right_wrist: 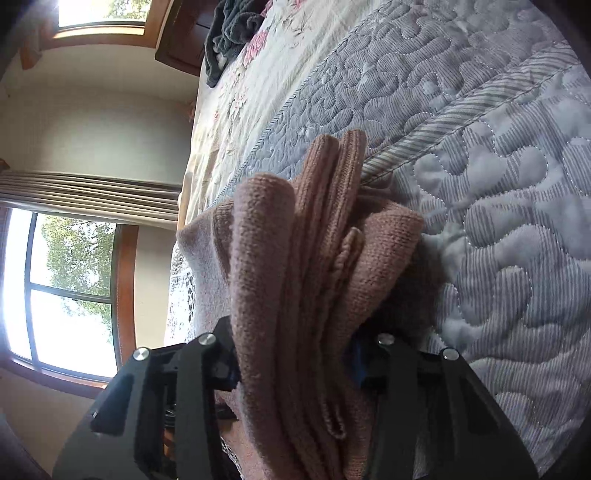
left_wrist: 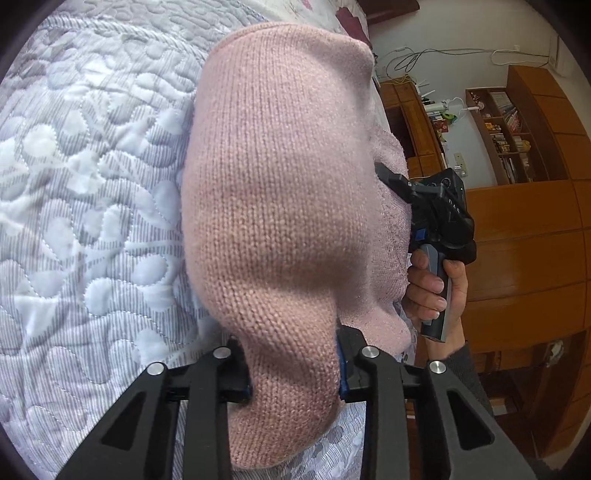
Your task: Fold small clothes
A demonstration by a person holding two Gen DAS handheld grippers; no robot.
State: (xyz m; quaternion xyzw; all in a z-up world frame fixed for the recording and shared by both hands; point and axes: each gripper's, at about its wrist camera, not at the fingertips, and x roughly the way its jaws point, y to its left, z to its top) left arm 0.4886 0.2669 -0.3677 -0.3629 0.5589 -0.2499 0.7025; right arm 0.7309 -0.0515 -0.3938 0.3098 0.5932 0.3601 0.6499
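A pink knitted garment hangs lifted above the quilted bed, stretched between both grippers. My left gripper is shut on its near edge, with thick knit bunched between the fingers. In the left wrist view the right gripper, held by a hand, grips the garment's far side. In the right wrist view the right gripper is shut on several folded layers of the pink knit, which fills the gap between its fingers.
A grey-and-white quilted bedspread lies under the garment. A dark garment lies on the floral sheet at the far end. Wooden cabinets and a bookshelf stand beside the bed; windows are on the other side.
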